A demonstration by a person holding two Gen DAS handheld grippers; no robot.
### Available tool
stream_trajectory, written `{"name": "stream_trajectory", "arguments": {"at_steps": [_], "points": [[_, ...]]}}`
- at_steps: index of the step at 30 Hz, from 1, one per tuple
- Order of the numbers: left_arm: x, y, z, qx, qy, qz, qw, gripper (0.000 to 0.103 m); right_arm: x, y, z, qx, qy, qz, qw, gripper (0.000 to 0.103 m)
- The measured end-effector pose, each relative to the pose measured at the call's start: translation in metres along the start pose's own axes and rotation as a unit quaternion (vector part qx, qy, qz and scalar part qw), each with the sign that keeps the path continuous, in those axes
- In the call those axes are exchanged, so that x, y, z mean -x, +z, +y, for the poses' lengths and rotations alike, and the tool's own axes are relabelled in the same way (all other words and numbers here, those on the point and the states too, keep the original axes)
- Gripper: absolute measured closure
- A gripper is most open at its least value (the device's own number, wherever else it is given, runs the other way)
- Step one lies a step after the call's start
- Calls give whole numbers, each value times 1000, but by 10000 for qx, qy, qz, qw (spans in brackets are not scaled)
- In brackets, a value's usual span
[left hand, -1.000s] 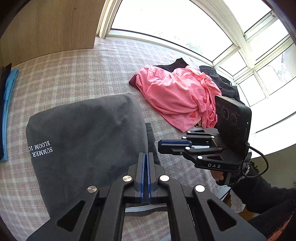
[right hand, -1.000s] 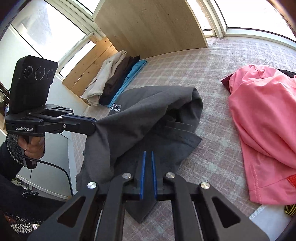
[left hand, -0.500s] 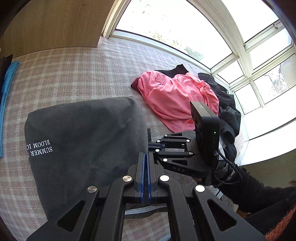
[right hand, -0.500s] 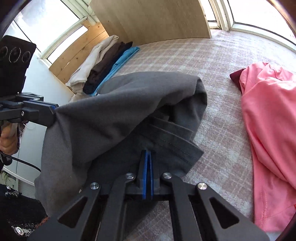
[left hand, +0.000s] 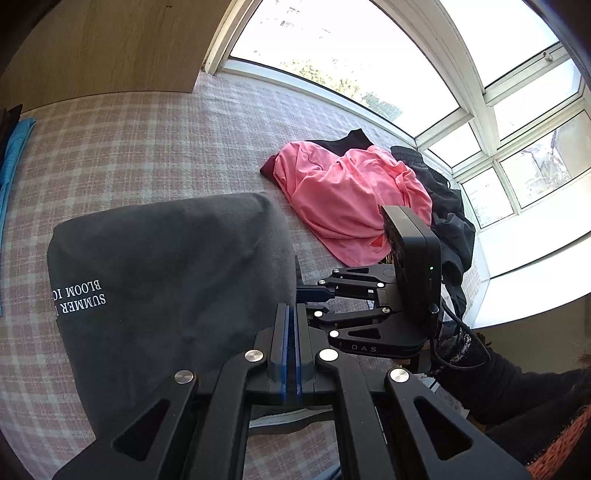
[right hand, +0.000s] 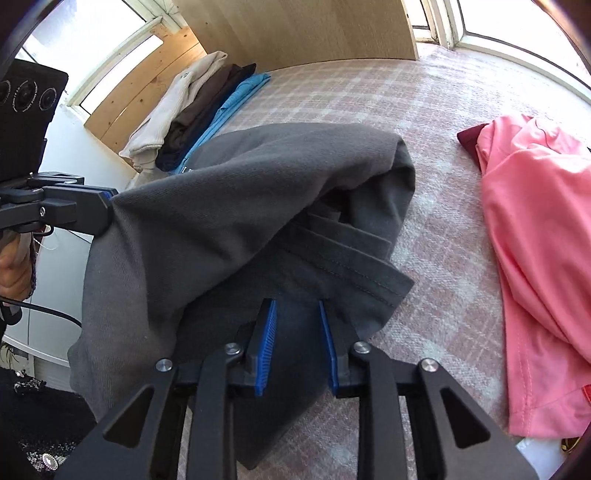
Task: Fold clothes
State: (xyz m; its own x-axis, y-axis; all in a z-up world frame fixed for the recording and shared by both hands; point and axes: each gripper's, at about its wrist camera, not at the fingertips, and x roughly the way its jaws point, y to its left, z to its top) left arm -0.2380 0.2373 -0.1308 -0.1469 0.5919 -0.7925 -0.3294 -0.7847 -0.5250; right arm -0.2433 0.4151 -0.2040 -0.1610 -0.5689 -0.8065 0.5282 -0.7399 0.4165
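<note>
A dark grey shirt [left hand: 166, 280] with white lettering lies folded over on the checked bedcover [left hand: 129, 147]. My left gripper [left hand: 291, 308] is shut on one corner of it; the right wrist view shows that gripper [right hand: 105, 208] holding the cloth raised at the left. My right gripper [right hand: 297, 310] sits low over the shirt's hem [right hand: 351, 266]. Its jaws are opening, and the blue pads [right hand: 267, 332] stand apart with grey cloth lying under them, not pinched. In the left wrist view my right gripper [left hand: 306, 301] is just right of the shirt's edge.
A pink garment [right hand: 535, 240] lies crumpled to the right, on top of black clothes [left hand: 447, 214] by the window. Folded beige, brown and blue clothes [right hand: 195, 110] are stacked along the far left. A wooden board [right hand: 295, 33] stands at the back.
My right gripper has sunk to the shirt's hem and its jaws have parted, letting the grey cloth go. The left gripper keeps its hold and has barely moved.
</note>
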Motion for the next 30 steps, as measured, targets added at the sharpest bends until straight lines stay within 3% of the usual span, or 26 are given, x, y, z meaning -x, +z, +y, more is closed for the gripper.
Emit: {"name": "stream_trajectory", "arguments": {"at_steps": [3, 6, 8, 9, 12, 19, 23, 27, 30], "points": [[-5, 0, -4, -111, 70, 67, 9999, 101, -1, 0, 5, 171, -307, 85, 9993, 77], [-10, 0, -8, -205, 113, 160, 9996, 102, -7, 2, 4, 104, -252, -60, 9996, 77], [-11, 0, -11, -272, 134, 194, 9994, 102, -11, 4, 6, 220, -317, -137, 9992, 84], [-11, 0, -13, -289, 126, 200, 9993, 102, -12, 5, 6, 292, -388, -148, 9987, 93], [-11, 0, -16, -330, 116, 211, 9992, 102, -12, 8, -4, -19, 155, -249, 9996, 100], [-12, -1, -17, -322, 83, 253, 9991, 101, -34, 13, -20, -711, 1155, -281, 9904, 101], [-16, -4, -20, -442, 102, 294, 9985, 101, -1, 11, -26, -776, 952, -450, 9914, 99], [-21, -4, -21, -483, 52, 337, 9983, 101, 25, 11, -31, -682, 463, -615, 9947, 94], [-28, -5, -22, -520, 22, 395, 9979, 101, -4, 24, -36, -762, 508, -411, 9949, 94]]}}
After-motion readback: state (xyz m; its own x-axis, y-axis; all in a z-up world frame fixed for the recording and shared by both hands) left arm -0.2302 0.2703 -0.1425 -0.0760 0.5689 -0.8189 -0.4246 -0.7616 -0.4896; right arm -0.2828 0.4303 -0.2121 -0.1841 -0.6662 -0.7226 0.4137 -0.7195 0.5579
